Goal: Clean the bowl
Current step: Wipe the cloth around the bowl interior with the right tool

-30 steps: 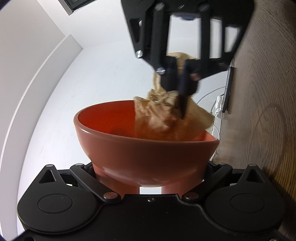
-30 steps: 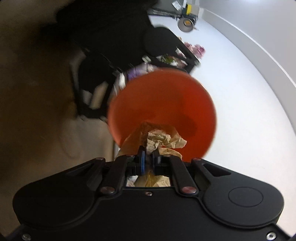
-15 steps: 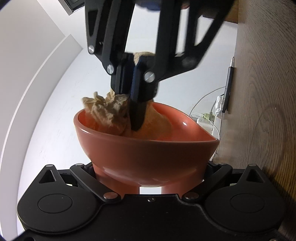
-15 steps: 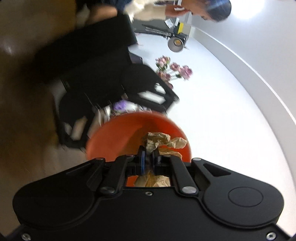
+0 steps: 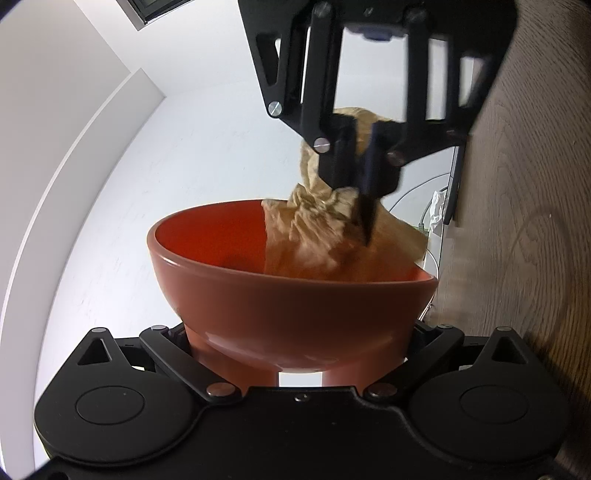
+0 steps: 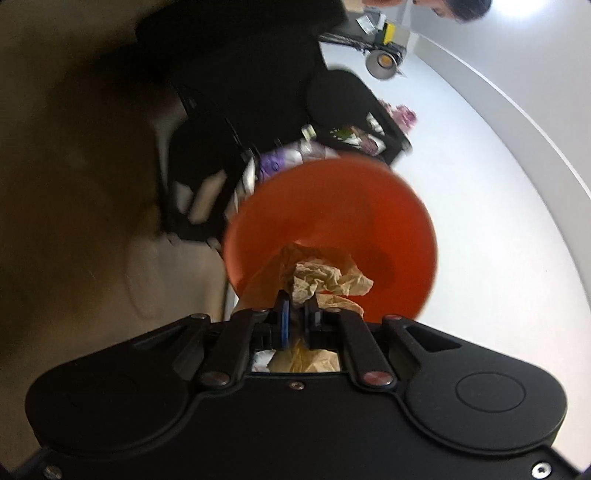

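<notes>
My left gripper (image 5: 295, 354) is shut on the foot of a red-orange bowl (image 5: 288, 295) and holds it up in the air. In the left wrist view my right gripper (image 5: 360, 192) reaches down from above, shut on a crumpled brown paper towel (image 5: 325, 236) that presses against the bowl's inner right side. In the right wrist view the bowl (image 6: 369, 210) faces me with its opening. The paper towel (image 6: 325, 280) bunches in front of my right gripper (image 6: 297, 314), and part of it lies on the bowl's lower left wall.
A dark wooden surface (image 5: 524, 221) fills the right side of the left wrist view, with a cable and a white plug (image 5: 437, 210) at its edge. The right wrist view shows a black cart (image 6: 258, 122) holding small items, pink flowers (image 6: 404, 114), and a person's head (image 6: 458, 7) at the top.
My right gripper swept the paper towel from the bowl's right side to its left side, then back to the right. The bowl stayed still in my left gripper.
</notes>
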Tool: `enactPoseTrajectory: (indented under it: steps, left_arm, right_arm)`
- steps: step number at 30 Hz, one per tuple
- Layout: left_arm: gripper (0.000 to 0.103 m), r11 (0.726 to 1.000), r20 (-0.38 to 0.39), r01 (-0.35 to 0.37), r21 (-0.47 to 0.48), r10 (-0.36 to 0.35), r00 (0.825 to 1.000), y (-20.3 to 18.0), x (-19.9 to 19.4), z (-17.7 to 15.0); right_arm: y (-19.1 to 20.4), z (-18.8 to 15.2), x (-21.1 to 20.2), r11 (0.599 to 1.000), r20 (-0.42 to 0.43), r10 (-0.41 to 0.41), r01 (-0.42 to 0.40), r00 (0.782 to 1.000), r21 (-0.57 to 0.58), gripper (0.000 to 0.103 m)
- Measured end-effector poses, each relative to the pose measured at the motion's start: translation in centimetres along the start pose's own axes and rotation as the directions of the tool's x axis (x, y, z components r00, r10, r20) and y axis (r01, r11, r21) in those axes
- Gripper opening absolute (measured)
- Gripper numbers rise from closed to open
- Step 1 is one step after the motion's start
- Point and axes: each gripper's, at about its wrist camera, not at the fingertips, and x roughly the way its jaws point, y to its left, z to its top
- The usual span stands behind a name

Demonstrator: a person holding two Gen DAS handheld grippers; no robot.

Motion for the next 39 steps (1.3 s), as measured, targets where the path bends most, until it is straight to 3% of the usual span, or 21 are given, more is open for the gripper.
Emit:
enactPoseTrajectory:
  steps: [6,19,29,35,39]
  left_arm:
    - [0.098,1.000,0.000,0.000,0.000,0.000,1.000,0.0,0.0,0.0]
    - [0.098,1.000,0.000,0.001,0.000,-0.001,1.000,-0.1,0.2,-0.5]
    - [0.098,1.000,0.008,0.010,-0.003,-0.010,1.000,-0.2,0.2,-1.0]
    - [0.098,1.000,0.008,0.010,-0.004,-0.010,1.000,-0.1,0.2,-1.2]
    - [0.098,1.000,0.009,0.010,-0.004,-0.010,1.000,0.0,0.2,-1.5]
  right_arm:
    - [0.1,-0.8,1.6,0.997,0.044,-0.067,0.065,0.997,0.033,0.008]
    - [0.7,-7.3,7.4,0.991,-0.021,-0.135,0.135,0.991,0.015,0.008]
    - [3.3,-10.8,10.4,0.998,-0.054,-0.055,0.054,0.997,-0.012,0.008]
    - [5.8,-12.2,10.9,1.000,0.007,-0.007,0.007,1.000,-0.014,0.008]
    - [6.7,-12.9,11.6,1.000,0.064,-0.018,0.018,0.998,-0.003,0.008]
